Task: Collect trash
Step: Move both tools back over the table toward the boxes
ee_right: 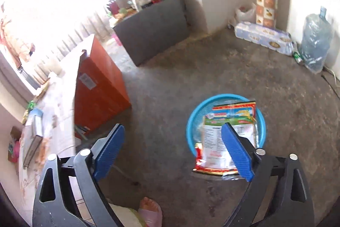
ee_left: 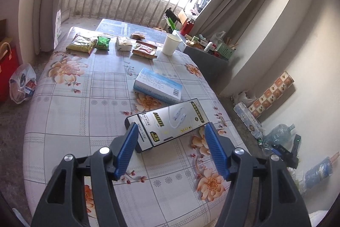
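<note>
Trash sits in two places. Your left gripper (ee_left: pixel 170 134) hangs over the flowered tabletop (ee_left: pixel 89 99) with its jaws parted and nothing gripped; the silver charger-cable box (ee_left: pixel 167 122) lies flat on the cloth between and just beyond the blue pads, not pressed by either. Behind it rests a light-blue carton (ee_left: pixel 158 86), then a row of snack packets (ee_left: pixel 81 44) and a white paper cup (ee_left: pixel 171 44) at the far edge. Your right gripper (ee_right: pixel 172 139) points down at the concrete floor, jaws spread wide and empty. A red-and-white food wrapper (ee_right: pixel 221 133) lies across the blue basin (ee_right: pixel 191 120), its near end overhanging the rim.
</note>
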Demonstrator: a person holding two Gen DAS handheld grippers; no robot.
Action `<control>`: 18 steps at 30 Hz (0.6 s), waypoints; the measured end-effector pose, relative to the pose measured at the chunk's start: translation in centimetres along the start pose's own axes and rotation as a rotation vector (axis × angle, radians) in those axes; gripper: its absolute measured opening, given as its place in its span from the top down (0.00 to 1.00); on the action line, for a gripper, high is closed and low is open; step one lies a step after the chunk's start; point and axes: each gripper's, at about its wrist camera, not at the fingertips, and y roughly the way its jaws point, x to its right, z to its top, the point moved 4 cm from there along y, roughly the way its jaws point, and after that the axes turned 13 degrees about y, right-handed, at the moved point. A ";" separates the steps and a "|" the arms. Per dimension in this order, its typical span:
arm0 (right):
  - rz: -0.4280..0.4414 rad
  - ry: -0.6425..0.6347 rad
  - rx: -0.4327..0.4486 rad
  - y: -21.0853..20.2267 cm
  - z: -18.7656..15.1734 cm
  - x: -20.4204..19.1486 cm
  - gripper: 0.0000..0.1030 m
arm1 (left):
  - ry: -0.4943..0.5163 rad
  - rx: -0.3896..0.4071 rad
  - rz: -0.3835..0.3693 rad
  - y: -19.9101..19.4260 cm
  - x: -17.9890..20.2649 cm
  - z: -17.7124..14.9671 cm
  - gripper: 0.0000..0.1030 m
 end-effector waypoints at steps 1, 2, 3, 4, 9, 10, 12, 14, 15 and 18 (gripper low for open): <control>0.036 -0.014 0.017 -1.3 -0.8 -1.8 0.07 | -0.002 -0.004 0.012 0.0 -0.4 -0.2 0.37; 0.070 -0.026 0.028 -2.4 -1.6 -3.6 0.07 | -0.004 -0.007 0.021 0.1 -0.8 -0.4 0.37; 0.103 -0.032 0.031 -3.6 -2.3 -5.5 0.07 | -0.006 -0.010 0.026 0.2 -1.2 -0.7 0.36; 0.137 -0.044 0.032 -4.4 -3.0 -7.1 0.07 | -0.010 -0.017 0.031 0.5 -1.5 -0.9 0.35; 0.345 -0.049 -0.037 -4.1 -6.9 -14.6 0.07 | 0.018 -0.047 0.052 4.7 -2.4 -0.6 0.35; 0.368 -0.048 -0.055 -3.6 -7.6 -16.0 0.07 | 0.024 -0.067 0.066 6.2 -2.6 -0.3 0.35; 0.403 -0.035 -0.094 -2.6 -8.8 -18.7 0.07 | 0.042 -0.100 0.082 9.0 -3.0 0.7 0.35; 0.436 -0.013 -0.145 -1.8 -9.9 -20.9 0.07 | 0.048 -0.126 0.078 12.0 -3.5 1.9 0.35; 0.458 -0.005 -0.177 -1.5 -10.4 -21.7 0.07 | 0.040 -0.154 0.078 13.5 -3.9 2.3 0.35; 0.481 0.003 -0.239 -1.2 -11.8 -23.2 0.07 | 0.046 -0.242 0.054 17.7 -4.5 2.7 0.35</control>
